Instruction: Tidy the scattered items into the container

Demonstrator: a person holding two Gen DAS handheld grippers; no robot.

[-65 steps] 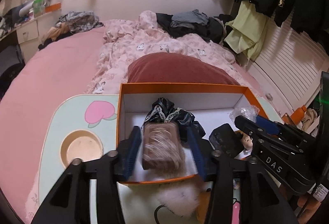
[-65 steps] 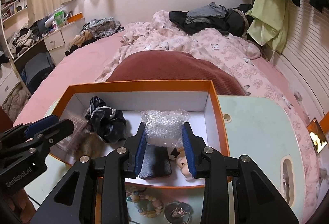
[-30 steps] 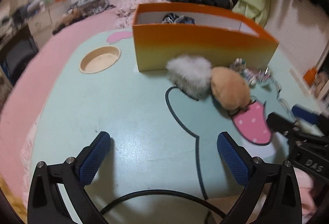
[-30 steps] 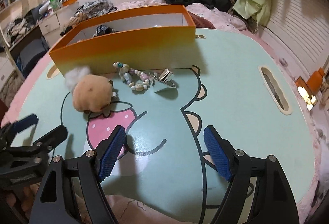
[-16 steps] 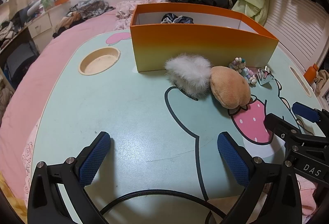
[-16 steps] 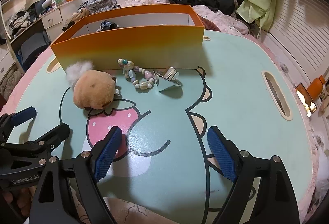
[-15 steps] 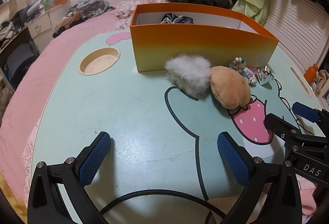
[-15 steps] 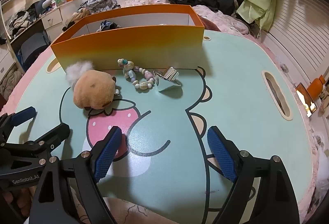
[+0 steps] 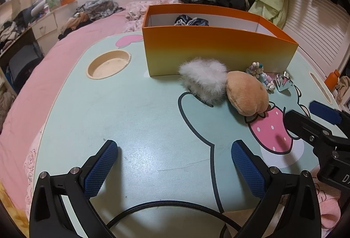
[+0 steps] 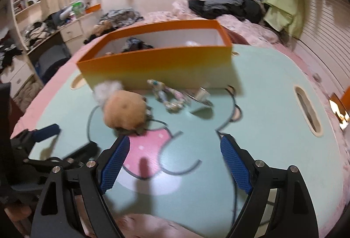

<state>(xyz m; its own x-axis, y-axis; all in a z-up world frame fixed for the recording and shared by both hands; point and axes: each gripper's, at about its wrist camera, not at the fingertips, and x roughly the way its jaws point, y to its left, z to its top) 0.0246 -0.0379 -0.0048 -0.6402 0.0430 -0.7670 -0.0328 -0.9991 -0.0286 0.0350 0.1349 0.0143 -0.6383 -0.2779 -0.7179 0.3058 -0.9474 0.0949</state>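
An orange box [image 9: 218, 50] stands at the far side of the mint lap table [image 9: 140, 106], with a dark cloth [image 9: 191, 20] inside. In front of it lie a white fluffy item [image 9: 203, 82], a tan plush [image 9: 247, 96], a bead bracelet [image 9: 262, 78] and a shiny clip [image 9: 282, 82]. My left gripper [image 9: 172, 161] is open and empty over the table's near edge. My right gripper [image 10: 175, 161] is open and empty, just short of the tan plush [image 10: 124, 111]; the bracelet [image 10: 168, 93], the clip [image 10: 201, 96] and the box [image 10: 157, 63] lie beyond.
A round cup recess [image 9: 108, 64] is in the table left of the box. A slot handle [image 10: 306, 109] is at the table's right. A black cable [image 9: 166, 209] crosses the near edge. Around the table are a pink bed, clothes piles and a desk.
Both grippers left the box, pulled back to the table's near edge and opened. In the last half second the right gripper moved forward toward the plush; the left one stayed still.
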